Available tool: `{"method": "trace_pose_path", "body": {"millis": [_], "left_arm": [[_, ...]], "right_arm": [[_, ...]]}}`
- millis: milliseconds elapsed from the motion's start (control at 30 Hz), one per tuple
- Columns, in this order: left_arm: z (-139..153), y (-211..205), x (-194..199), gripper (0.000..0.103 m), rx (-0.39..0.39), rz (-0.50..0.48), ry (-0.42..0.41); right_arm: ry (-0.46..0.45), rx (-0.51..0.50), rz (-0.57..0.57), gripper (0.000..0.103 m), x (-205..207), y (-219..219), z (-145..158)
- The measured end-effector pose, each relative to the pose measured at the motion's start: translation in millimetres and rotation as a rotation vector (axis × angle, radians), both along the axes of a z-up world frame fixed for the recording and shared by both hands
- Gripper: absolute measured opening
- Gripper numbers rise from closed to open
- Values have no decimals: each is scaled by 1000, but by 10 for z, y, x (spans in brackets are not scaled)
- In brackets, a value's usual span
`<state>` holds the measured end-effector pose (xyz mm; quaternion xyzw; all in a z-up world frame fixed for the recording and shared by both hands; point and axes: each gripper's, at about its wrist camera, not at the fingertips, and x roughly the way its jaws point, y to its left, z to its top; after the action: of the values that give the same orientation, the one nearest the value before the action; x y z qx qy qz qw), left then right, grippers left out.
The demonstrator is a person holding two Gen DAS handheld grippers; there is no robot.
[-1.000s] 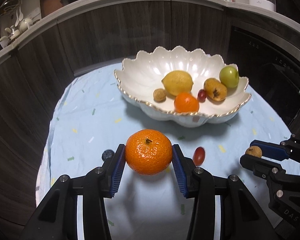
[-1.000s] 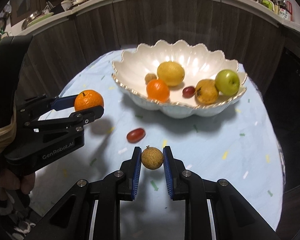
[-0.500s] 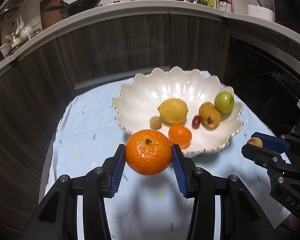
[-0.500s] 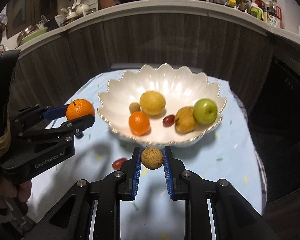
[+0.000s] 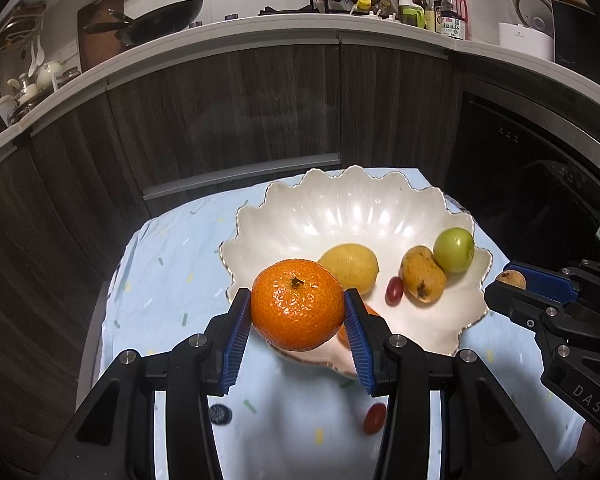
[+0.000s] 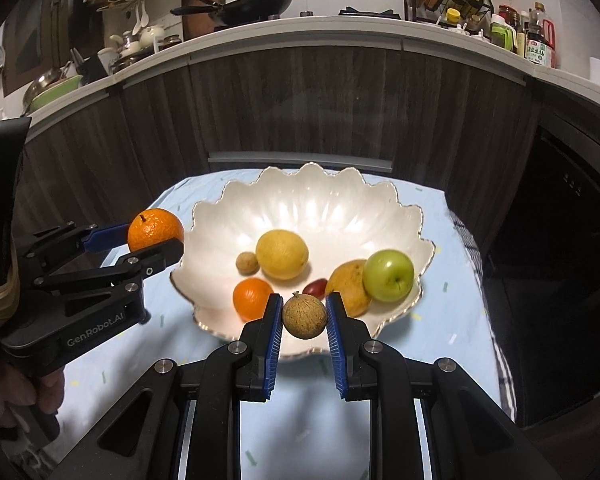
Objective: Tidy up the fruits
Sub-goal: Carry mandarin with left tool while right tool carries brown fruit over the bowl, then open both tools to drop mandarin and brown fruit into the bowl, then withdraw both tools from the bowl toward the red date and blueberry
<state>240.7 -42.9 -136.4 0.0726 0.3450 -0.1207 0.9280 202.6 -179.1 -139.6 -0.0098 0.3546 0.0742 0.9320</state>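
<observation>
The left tongs hold a big orange tight between the blue pads, up in the air over the near edge of the white bowl. The right tongs pinch a small brown fruit – also above the bowl's near edge. Inside the bowl sit a lemon, a green apple, a small orange and a red grape. One more red grape lies on the blue tabletop.

Glossy pearly bowl, dimpled shiny mandarin, matt rough brown fruit, soft cloth on the counter, wood-grain cabinets.
</observation>
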Motion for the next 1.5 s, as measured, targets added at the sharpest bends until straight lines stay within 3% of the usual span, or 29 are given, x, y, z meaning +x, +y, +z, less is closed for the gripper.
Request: {"method": "trace_pose_path", "body": {"millis": [833, 967, 1000, 1133, 1267, 1500], "left_arm": [[-310, -170, 341, 48, 8, -31, 89], [-278, -147, 313, 65, 19, -9, 53], [-268, -135, 314, 67, 17, -1, 53], [-251, -89, 311, 67, 15, 15, 58], [-212, -51, 264, 76, 14, 26, 47], [-131, 40, 187, 81, 14, 50, 31]], "right_arm": [[79, 27, -7, 23, 378, -34, -229], [76, 23, -16, 36, 378, -32, -224], [74, 24, -19, 41, 377, -35, -218], [64, 17, -31, 46, 358, -42, -191], [48, 16, -43, 60, 319, -50, -153], [27, 1, -47, 61, 248, -6, -77]]}}
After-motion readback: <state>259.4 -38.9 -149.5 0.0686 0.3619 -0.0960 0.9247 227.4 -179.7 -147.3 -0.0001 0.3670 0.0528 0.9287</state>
